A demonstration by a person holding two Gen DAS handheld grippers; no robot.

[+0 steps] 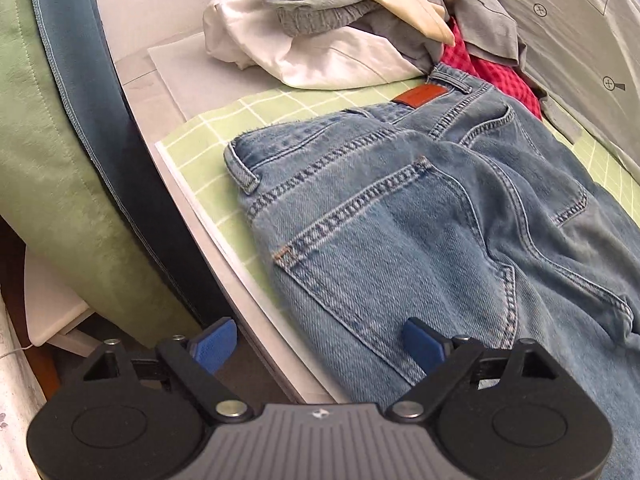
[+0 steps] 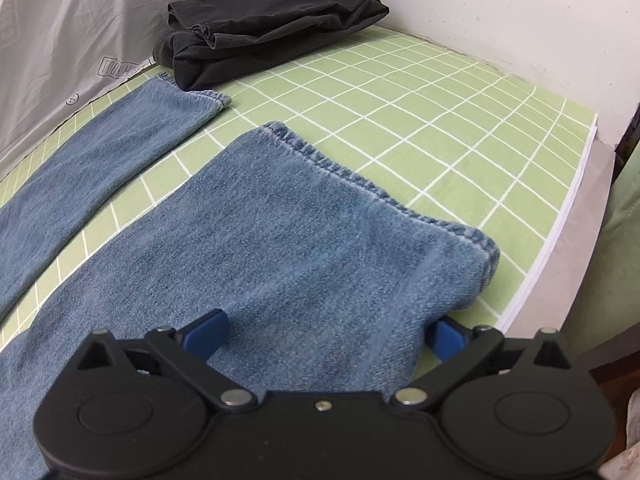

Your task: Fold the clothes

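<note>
From the left wrist I see the left tool with its jaws wide apart and nothing between the pads; it hangs over the near edge of the surface, one blue pad out past the edge at 7 o'clock, the other over the denim at 5. The jeans lie seat-up on the green grid mat, waistband toward 11 o'clock, back pockets showing, a bulge of cloth running between them. Beyond the waistband, at 12 to 1 o'clock, sits a heap of unfolded clothes, touching the jeans near the leather patch.

From the right wrist, the right tool also stands fully apart, gripping nothing. The near leg runs under it toward 1 o'clock, its hem lying loose with one corner curled; the right pad sits just off the leg's edge, the left pad over the cloth. The far leg lies separate at 10 o'clock, its hem just beside a folded black garment at 12.

My worries: the legs are splayed, so any fold in half lengthwise could come out skewed unless both ends move together. The left tool sits half off the surface, so closing there may catch only a thin edge of denim that slips free. The seat bulge may get folded in as a crease. A wide swing at the waistband could drag the heap, and the far hem could nudge the black garment.
</note>
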